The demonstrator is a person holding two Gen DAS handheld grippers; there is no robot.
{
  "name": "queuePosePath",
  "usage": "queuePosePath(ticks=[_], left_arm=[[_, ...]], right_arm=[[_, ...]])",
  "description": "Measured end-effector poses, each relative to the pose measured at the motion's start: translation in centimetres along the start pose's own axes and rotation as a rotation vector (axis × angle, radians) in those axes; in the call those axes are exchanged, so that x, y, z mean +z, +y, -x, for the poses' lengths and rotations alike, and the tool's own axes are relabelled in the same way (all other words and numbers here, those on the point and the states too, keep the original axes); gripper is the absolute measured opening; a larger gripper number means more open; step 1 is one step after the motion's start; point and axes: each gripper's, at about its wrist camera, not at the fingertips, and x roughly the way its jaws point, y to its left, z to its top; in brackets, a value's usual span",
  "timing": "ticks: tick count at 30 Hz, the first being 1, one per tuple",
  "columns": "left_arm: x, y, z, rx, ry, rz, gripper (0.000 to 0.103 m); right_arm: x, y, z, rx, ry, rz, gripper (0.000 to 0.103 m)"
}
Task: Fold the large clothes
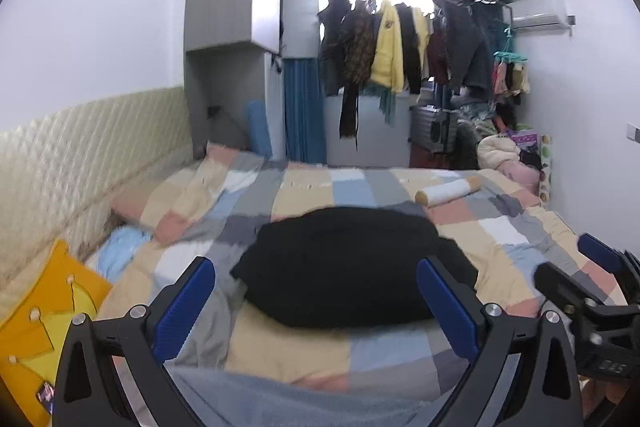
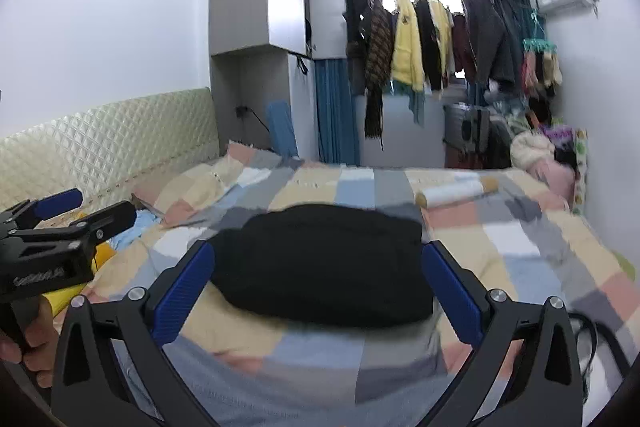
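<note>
Both claws wide, empty; black garment folded on bed.

Right tongs wide open over folded black garment on checkered bed; left tongs off to the side.

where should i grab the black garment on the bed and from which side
Probably the near edge of the black garment, approached low from the front. It lies in a compact mound on the checked quilt, with both open grippers, left and right, facing that edge.
</note>
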Motion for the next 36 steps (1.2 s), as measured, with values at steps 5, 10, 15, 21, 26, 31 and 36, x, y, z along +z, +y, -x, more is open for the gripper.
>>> queuePosePath(ticks=[5, 10, 15, 21, 26, 31, 36], left_arm=[[-2.2, 0.8, -1.1, 0.029, 0.056, 0.009, 0.102], [-3.7, 0.7, -1.5, 0.033, 0.088, -0.005, 0.102], [-4.4, 0.6, -1.6, 0.027, 0.097, -0.007, 0.102], [-4.5, 0.0, -1.3, 0.035, 0.078, -0.005, 0.102], [-4.3, 0.0, -1.4, 0.016, 0.086, 0.008, 0.102], [-4.1, 0.0, -1.4, 0.024, 0.086, 0.014, 0.102], [-4.0, 0.3, -1.4, 0.028, 0.087, 0.026, 0.102]], right_arm=[[-2.0, -0.6, 1.5, -0.027, 0.023, -0.022, 0.103], [-3.3, -1.5, 1.4, -0.038, 0.042, -0.046, 0.103], [-3.9, -2.7, 0.9, -0.039, 0.048, -0.118, 0.103], [-4.1, -2.1, 0.9, -0.025, 0.063, -0.076, 0.103], [-4.1, -1.9, 1.4, -0.034, 0.054, -0.056, 0.103], [-3.9, -2.0, 1.7, -0.031, 0.045, -0.063, 0.103], [-3.8, -1.8, 1.2, -0.03, 0.057, -0.05, 0.103]])
